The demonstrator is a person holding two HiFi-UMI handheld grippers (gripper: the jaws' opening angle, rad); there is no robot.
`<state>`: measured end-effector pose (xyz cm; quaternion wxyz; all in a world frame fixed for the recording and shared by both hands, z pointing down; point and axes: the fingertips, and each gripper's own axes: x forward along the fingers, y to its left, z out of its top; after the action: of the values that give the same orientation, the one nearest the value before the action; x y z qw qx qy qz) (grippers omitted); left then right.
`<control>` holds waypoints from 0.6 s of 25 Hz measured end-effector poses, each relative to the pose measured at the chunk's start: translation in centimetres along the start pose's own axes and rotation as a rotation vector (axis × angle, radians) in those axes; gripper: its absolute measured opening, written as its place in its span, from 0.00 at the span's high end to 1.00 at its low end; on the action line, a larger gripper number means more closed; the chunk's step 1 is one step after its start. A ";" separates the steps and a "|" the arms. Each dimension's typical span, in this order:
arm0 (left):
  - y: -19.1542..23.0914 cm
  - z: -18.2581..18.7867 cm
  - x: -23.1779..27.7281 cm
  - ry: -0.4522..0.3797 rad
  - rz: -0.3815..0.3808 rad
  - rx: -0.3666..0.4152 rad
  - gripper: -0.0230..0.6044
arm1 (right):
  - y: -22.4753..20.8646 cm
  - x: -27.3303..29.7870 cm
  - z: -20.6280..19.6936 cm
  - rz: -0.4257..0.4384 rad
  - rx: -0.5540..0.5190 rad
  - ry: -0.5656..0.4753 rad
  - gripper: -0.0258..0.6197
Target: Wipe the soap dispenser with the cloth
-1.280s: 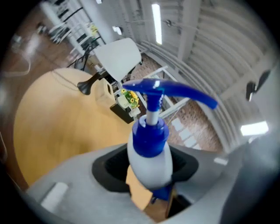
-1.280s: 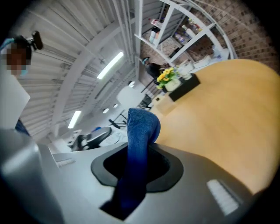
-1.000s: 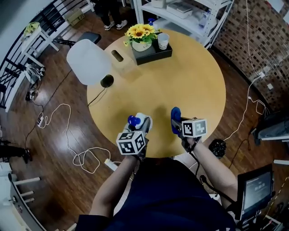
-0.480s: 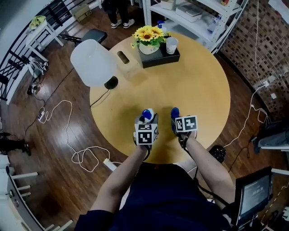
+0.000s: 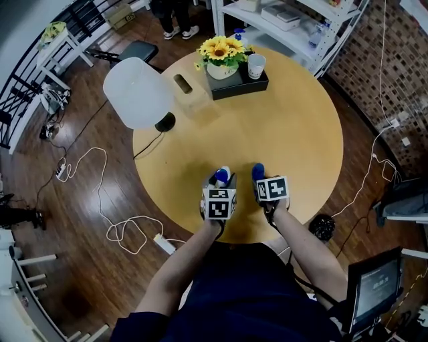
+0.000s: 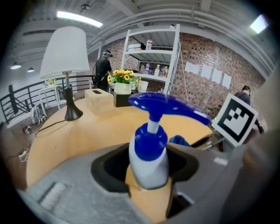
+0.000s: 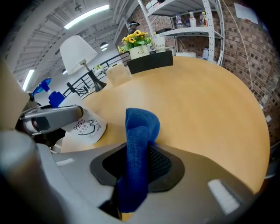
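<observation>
A white soap dispenser (image 5: 221,178) with a blue pump stands upright near the front edge of the round wooden table (image 5: 294,127). My left gripper (image 5: 218,188) is shut on its body. In the left gripper view the dispenser (image 6: 148,157) fills the gap between the jaws. Just to its right, my right gripper (image 5: 262,182) is shut on a blue cloth (image 5: 257,172), though its jaws have just been opening. The cloth (image 7: 140,131) sticks up from between the pads, with its free end against the tabletop. In the right gripper view the dispenser (image 7: 85,126) is at the left, a hand's width from the cloth.
A white table lamp (image 5: 137,90) stands at the table's far left beside a wooden box (image 5: 184,88). At the far edge a black tray (image 5: 235,81) carries sunflowers (image 5: 219,50) and a cup (image 5: 256,65). Cables (image 5: 127,230) lie on the floor at the left. Shelving (image 5: 287,20) stands behind.
Both grippers have come down toward the tabletop. The left one has moved right with the dispenser, closer to the cloth.
</observation>
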<state>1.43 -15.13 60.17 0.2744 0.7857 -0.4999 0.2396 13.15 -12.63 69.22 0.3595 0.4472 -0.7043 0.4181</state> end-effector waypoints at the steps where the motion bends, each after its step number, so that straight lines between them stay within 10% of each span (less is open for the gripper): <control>1: -0.1 -0.1 0.0 0.000 -0.003 0.010 0.62 | 0.0 0.1 -0.1 -0.001 -0.006 -0.002 0.78; 15: -1.0 -2.7 -6.5 -0.048 -0.062 -0.041 0.46 | 0.3 -8.0 0.2 0.132 0.121 -0.325 0.69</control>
<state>-0.46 -8.72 57.73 0.2857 0.8006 -0.4865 0.2018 15.58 -10.07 61.99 0.1852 0.4825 -0.7546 0.4043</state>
